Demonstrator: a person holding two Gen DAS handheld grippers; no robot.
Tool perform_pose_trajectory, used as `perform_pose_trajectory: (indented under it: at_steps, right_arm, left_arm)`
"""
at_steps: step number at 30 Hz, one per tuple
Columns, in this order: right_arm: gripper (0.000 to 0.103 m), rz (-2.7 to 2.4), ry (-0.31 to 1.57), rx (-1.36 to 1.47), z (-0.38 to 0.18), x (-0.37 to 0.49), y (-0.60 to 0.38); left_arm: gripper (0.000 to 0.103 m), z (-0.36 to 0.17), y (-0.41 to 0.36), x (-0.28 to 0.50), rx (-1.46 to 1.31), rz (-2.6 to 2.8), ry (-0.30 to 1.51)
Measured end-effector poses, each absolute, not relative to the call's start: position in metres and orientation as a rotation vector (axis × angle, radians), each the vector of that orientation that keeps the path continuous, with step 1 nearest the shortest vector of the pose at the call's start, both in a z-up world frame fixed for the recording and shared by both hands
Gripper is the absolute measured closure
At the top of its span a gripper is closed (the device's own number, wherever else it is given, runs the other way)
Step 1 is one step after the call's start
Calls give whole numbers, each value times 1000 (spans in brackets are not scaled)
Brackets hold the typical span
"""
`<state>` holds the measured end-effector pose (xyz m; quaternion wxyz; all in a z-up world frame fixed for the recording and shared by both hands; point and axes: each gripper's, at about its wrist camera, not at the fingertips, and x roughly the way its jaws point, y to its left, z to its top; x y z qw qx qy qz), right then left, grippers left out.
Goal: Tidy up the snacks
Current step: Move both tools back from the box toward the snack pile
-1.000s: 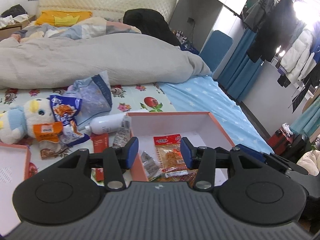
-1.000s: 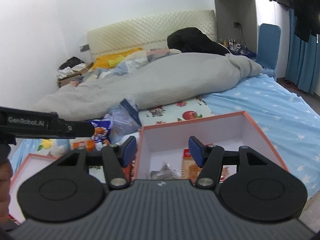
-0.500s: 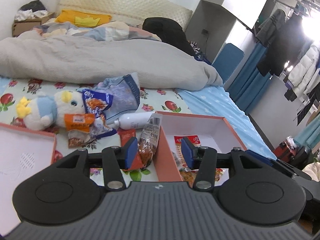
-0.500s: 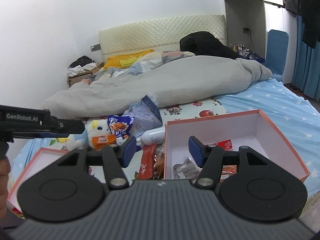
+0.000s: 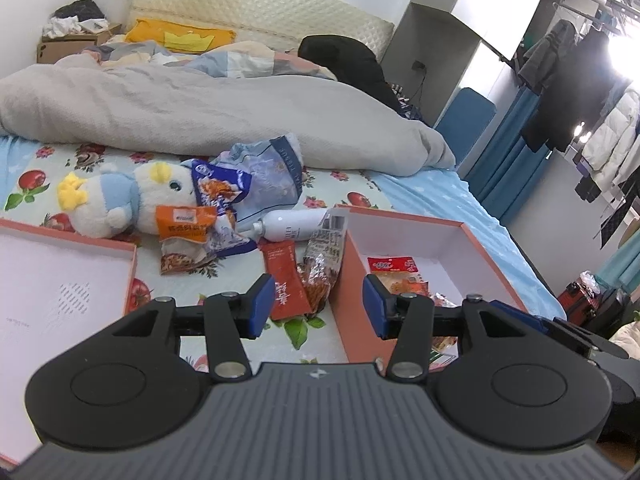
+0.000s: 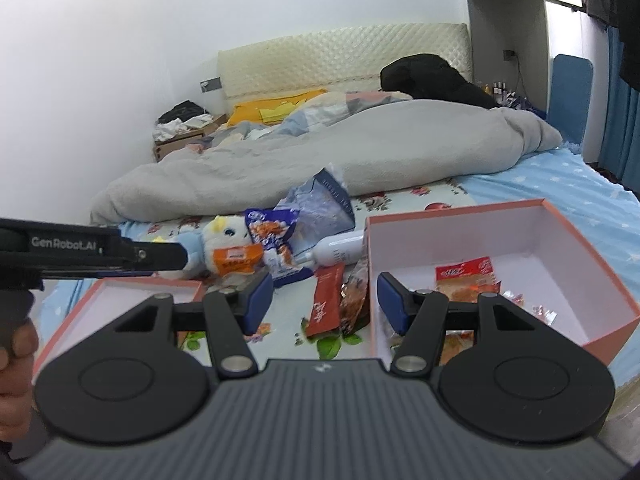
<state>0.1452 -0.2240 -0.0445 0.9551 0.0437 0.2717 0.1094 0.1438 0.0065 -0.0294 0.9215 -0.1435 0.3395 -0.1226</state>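
**Both views slide left, off the box**

Snack packets beside the pink box [image 5: 404, 226] now sit ahead. Left gripper [image 5: 318, 306] and right gripper [image 6: 325, 302] hang released, empty. Red packet [image 5: 285, 280] lies on the bed, beside the box; another packet [image 6: 466, 276] lies inside.

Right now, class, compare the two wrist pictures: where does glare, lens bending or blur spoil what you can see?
Left wrist view: daylight behind the clothes rack burns out to white, and the fisheye tilts the shelf unit. Right wrist view: light is even, the wall dims towards the corners, and the person's hand at the left edge is blurred. The snack box is sharp in both.
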Motion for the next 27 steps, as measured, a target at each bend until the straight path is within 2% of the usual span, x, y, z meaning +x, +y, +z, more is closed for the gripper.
perform_pose_trajectory:
  at_steps: [17, 20, 27]
  right_arm:
    - [43, 208, 571, 66, -73, 126, -195]
    - [43, 209, 599, 69, -85, 129, -189]
    - [43, 235, 632, 51, -101, 142, -174]
  left_arm:
    - [48, -57, 50, 113, -295, -194, 706]
    - [42, -66, 58, 114, -300, -181, 724]
    - [36, -89, 71, 134, -302, -138, 774]
